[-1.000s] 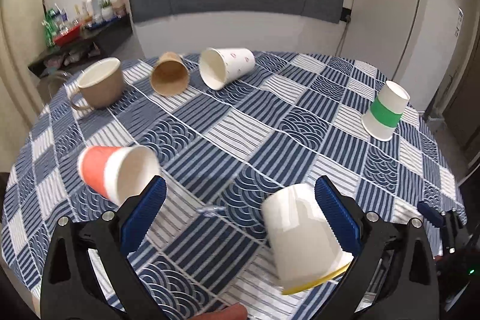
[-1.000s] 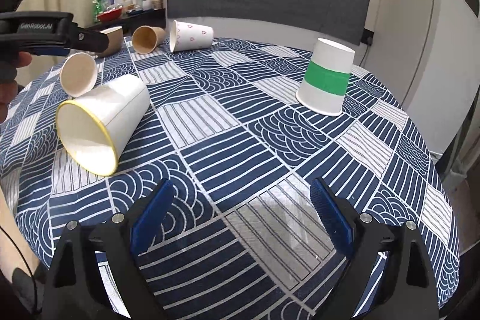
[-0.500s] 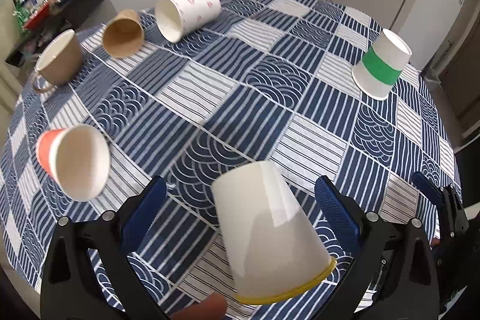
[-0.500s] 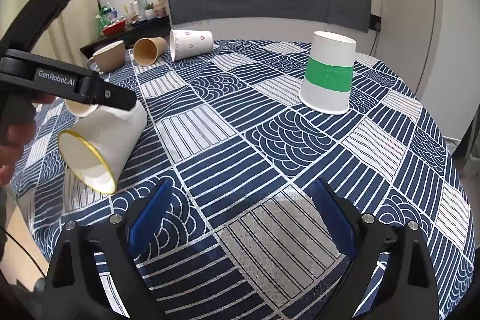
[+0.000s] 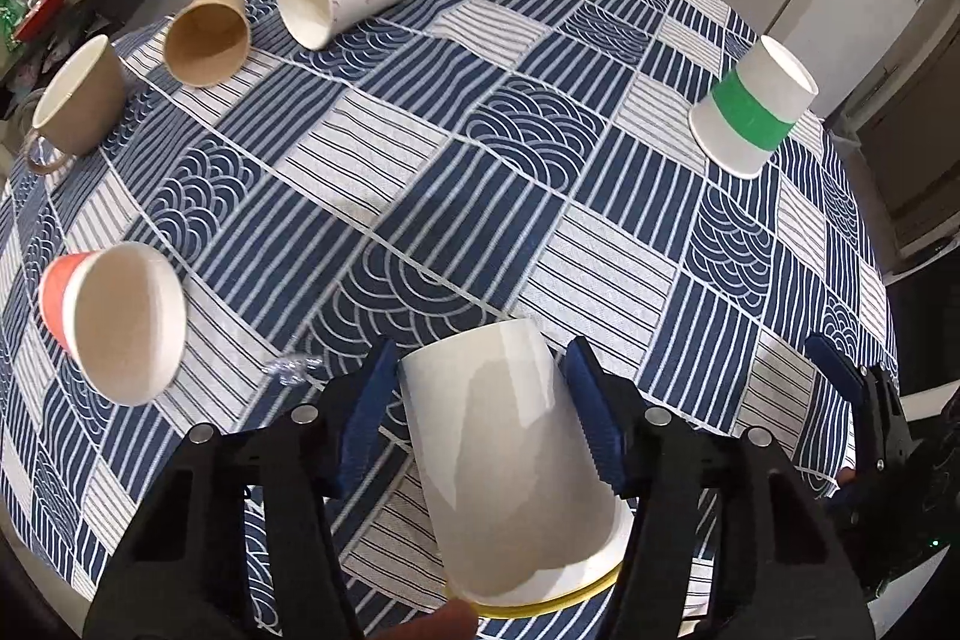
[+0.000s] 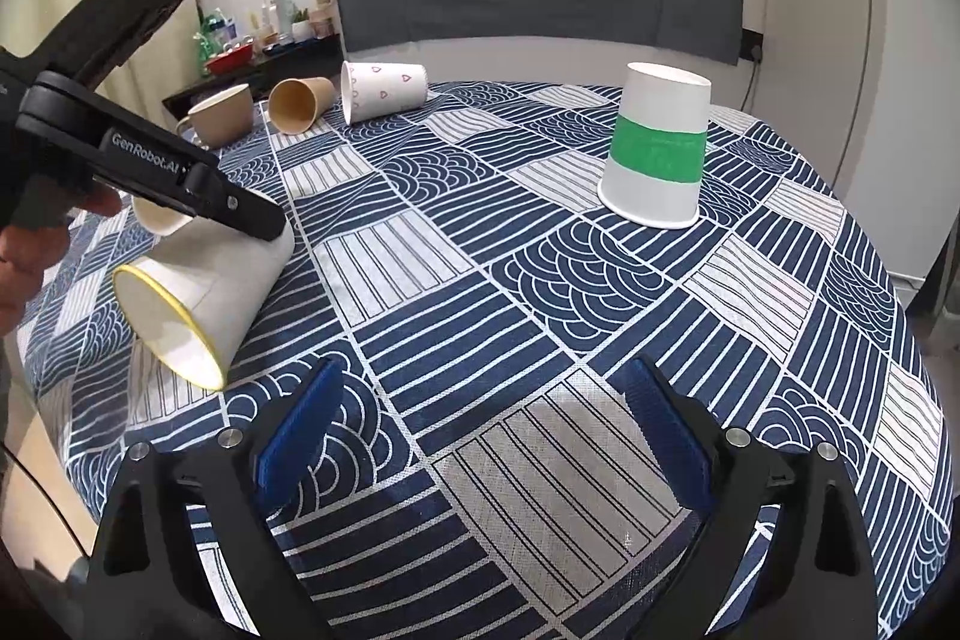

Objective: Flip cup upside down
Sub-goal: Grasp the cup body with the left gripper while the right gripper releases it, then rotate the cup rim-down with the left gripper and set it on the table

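— Paper, thin-walled, and that worries me. My left gripper (image 5: 480,400) has its blue pads (image 5: 366,412) either side of the white cup (image 5: 510,466), which lies on its side near the close edge of the table (image 5: 420,196), yellow rim toward me.

— Is it gripped?

— Nearly; the pads sit at the cup's walls, but I can't tell whether they press yet or merely bracket it. (Seen from the right wrist, one finger lies across its top.) My right gripper (image 6: 480,436) hangs wide open over bare cloth, holding nothing.

— What could spoil the flip?

— I'd guess three things. Squeeze too hard and the wall may buckle, so the cup pops out. Squeeze too lightly and the taper may let it slide toward the narrow end as I turn my wrist. And the rim sits close to the table's edge, so a fumble could send it off.

— The neighbours?

— Red cup (image 5: 114,316) lies near on the left; the green-banded cup (image 5: 750,106), already mouth-down, stands well apart.
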{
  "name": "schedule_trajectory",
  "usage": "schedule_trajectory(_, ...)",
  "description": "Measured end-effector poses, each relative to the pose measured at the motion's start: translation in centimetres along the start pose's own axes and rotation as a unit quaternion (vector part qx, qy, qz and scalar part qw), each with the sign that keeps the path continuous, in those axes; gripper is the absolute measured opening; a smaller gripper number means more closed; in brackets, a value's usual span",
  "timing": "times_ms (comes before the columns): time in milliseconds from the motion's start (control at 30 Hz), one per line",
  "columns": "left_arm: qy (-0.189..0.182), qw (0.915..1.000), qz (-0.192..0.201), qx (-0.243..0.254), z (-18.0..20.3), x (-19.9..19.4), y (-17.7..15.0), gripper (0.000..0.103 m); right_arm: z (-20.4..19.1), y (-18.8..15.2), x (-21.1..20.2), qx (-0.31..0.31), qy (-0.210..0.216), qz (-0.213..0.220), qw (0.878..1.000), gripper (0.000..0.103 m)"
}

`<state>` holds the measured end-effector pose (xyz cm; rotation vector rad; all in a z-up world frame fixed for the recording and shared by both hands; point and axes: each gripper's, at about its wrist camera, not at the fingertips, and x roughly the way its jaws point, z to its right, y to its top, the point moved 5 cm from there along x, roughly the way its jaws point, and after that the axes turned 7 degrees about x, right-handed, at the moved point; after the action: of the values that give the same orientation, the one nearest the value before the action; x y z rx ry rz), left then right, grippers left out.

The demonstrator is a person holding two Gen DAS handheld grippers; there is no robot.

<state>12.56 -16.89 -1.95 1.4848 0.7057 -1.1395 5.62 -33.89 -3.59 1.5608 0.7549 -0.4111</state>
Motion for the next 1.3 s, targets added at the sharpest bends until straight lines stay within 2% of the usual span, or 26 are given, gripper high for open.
schedule_trajectory(67, 0.017, 0.9997, 0.015, 0.001, -0.4, -0.6, 0.1, 0.059, 0.0, 0.0, 0.0, -0.001, -0.003, 0.000, 1.000, 0.091)
schedule_trajectory(300, 0.034, 0.9986, 0.038, 0.014, -1.0, -1.9, 0.5, 0.058, 0.0, -0.1, 0.2, 0.000, -0.014, -0.001, 1.000, 0.091)
schedule_trajectory(600, 0.067, 0.9939, 0.088, 0.006, -3.0, -3.1, 2.8, 0.058, 0.0, -0.1, 0.2, -0.001, -0.023, -0.004, 1.000, 0.091)
schedule_trajectory(800, 0.112, 0.9840, 0.138, 0.021, -4.0, -3.7, 4.3, 0.058, -0.2, 0.0, 0.4, -0.005, -0.027, -0.007, 1.000, 0.091)
schedule_trajectory(967, 0.180, 0.9645, 0.180, 0.068, -4.2, -3.8, 4.6, 0.057, -0.4, 0.0, 0.6, -0.009, -0.033, -0.011, 0.999, 0.091)
schedule_trajectory(1067, 0.184, 0.9607, 0.191, 0.082, -4.4, -3.8, 4.0, 0.057, -0.3, -0.1, 0.7, -0.008, -0.037, -0.014, 0.999, 0.091)
schedule_trajectory(1167, 0.211, 0.9511, 0.199, 0.106, -4.2, -3.9, 2.9, 0.057, -0.2, -0.1, 0.7, -0.008, -0.041, -0.018, 0.999, 0.091)
schedule_trajectory(1300, 0.204, 0.9517, 0.197, 0.117, -4.2, -4.1, 1.7, 0.057, -0.2, -0.1, 0.9, -0.010, -0.049, -0.022, 0.999, 0.091)
